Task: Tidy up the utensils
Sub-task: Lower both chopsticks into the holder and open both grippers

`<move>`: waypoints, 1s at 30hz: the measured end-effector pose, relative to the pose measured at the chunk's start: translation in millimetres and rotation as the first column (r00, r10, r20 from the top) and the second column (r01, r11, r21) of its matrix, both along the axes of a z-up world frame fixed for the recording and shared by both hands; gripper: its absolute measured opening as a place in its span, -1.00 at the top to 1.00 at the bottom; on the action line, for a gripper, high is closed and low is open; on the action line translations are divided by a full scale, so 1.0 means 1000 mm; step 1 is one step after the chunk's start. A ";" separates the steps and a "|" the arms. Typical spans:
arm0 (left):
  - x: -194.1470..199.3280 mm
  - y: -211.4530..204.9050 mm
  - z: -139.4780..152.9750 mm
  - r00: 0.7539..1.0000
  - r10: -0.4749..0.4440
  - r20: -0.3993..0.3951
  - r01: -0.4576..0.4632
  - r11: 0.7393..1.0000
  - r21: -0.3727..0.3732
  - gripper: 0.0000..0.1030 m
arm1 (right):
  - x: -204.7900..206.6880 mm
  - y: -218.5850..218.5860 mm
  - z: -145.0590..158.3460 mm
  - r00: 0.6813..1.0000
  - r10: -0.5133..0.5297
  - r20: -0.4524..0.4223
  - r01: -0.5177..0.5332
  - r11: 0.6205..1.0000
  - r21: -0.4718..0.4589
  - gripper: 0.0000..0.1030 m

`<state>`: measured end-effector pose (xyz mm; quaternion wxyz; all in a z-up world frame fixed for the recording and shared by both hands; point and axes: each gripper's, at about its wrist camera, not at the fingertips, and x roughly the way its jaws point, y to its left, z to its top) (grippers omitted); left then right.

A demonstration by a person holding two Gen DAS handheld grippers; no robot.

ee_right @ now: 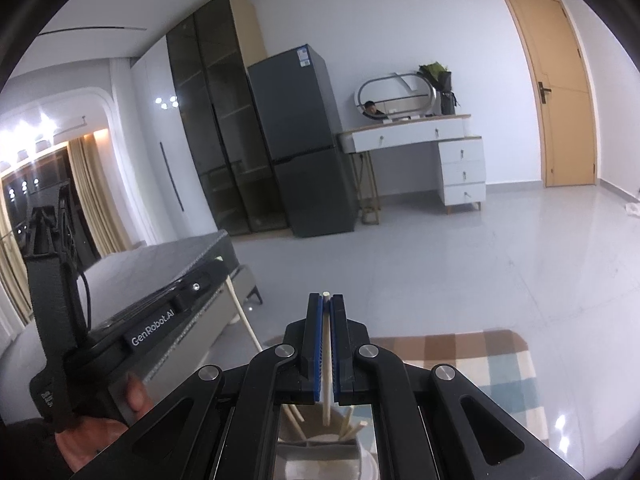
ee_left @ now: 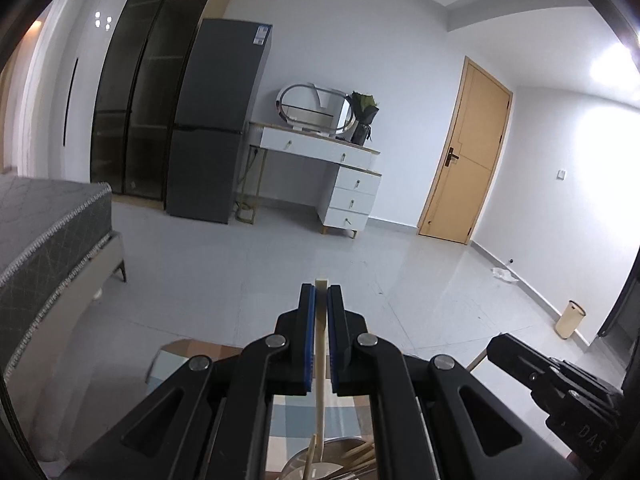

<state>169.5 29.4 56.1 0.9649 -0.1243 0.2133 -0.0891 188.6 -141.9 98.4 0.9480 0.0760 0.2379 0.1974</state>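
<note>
My left gripper (ee_left: 321,292) is shut on a flat cream utensil handle (ee_left: 321,344) that stands upright between the blue pads. Below it is a round metal utensil holder (ee_left: 340,446) with several pale sticks in it. My right gripper (ee_right: 327,300) is shut on a thin cream chopstick (ee_right: 327,360), also upright, above the holder (ee_right: 320,450). Each gripper shows in the other's view: the right gripper (ee_left: 520,360) at the lower right, the left gripper (ee_right: 200,286) at the left with its cream handle (ee_right: 244,316) sticking out. A hand (ee_right: 132,396) holds the left gripper.
A checked cloth (ee_right: 480,364) covers the table under the holder. Beyond the table are a grey tiled floor (ee_left: 280,264), a bed (ee_left: 48,232) at the left, a dark fridge (ee_left: 216,120), a white dressing table (ee_left: 344,176), a wooden door (ee_left: 464,152) and a small bin (ee_left: 570,318).
</note>
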 end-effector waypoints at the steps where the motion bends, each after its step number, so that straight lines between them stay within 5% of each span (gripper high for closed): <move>1: 0.000 0.001 -0.003 1.000 0.005 -0.003 -0.005 1.000 -0.005 0.97 | 0.002 0.000 -0.004 1.000 0.005 -0.008 -0.005 1.000 -0.003 0.94; 11: -0.001 -0.007 -0.003 0.998 -0.039 -0.049 0.040 0.999 0.006 0.97 | 0.003 0.002 -0.019 0.999 0.008 -0.034 -0.009 1.000 -0.020 0.94; 18: 0.002 -0.008 -0.003 0.977 -0.118 -0.179 0.116 0.993 -0.024 0.95 | 0.002 -0.003 -0.035 0.994 0.025 -0.107 -0.023 1.000 0.016 0.88; 22: -0.003 -0.016 0.001 0.960 -0.127 -0.251 0.136 0.990 0.022 0.89 | -0.006 -0.014 -0.047 0.988 0.002 -0.155 0.003 0.999 0.035 0.80; 24: -0.009 -0.015 0.003 0.959 -0.101 -0.264 0.114 0.993 0.036 0.62 | -0.013 -0.022 -0.049 0.985 -0.011 -0.170 0.018 0.999 0.042 0.70; 26: -0.020 -0.010 0.009 0.962 -0.073 -0.263 0.082 0.996 0.024 0.05 | -0.019 -0.030 -0.048 0.984 -0.032 -0.175 0.040 0.998 0.048 0.50; 30: -0.044 -0.006 0.020 0.972 -0.022 -0.234 0.033 0.998 0.044 -0.26 | -0.038 -0.046 -0.040 0.985 -0.058 -0.163 0.072 0.994 0.079 0.14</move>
